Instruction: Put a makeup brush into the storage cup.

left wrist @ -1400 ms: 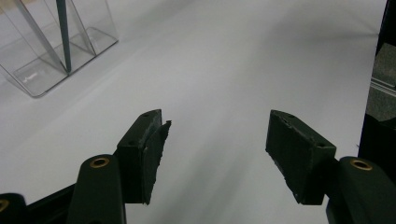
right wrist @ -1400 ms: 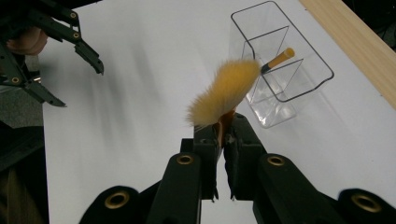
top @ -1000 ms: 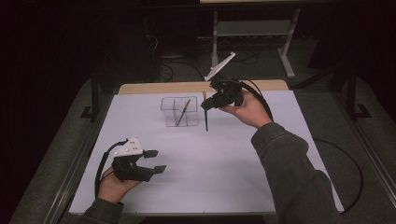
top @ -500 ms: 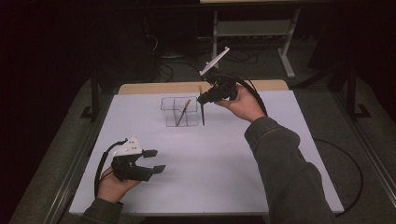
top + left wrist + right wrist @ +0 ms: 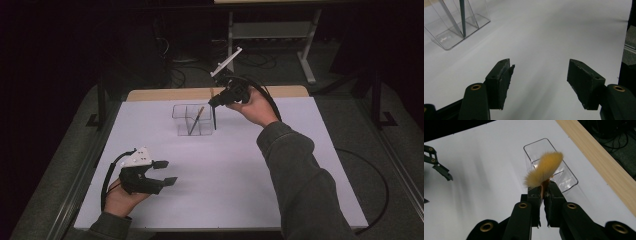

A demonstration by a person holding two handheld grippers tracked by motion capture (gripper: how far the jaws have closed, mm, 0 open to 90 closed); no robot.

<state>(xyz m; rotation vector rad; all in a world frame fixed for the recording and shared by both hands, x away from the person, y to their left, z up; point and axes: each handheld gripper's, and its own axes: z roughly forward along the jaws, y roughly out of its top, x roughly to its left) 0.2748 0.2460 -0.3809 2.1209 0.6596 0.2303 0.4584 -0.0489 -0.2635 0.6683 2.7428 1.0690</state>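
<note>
Brush almost in the clear box, one already inside

Brush point(image 5: 545, 170) with a fluffy yellow tip is held tight near its hairs by the right gripper point(image 5: 544, 195), whose jaws are squeezed together on it; from above, its dark handle point(image 5: 214, 117) hangs down at the far right end of the clear box point(image 5: 182, 112), but I cannot tell if it is inside yet. One more thin stick-like brush point(image 5: 195, 121) already leans in the box. I think what is left is to lower this one and let go. The left gripper point(image 5: 164, 172) rests near the front of the white table point(image 5: 300, 165), well apart, jaws wide and holding nothing
</note>
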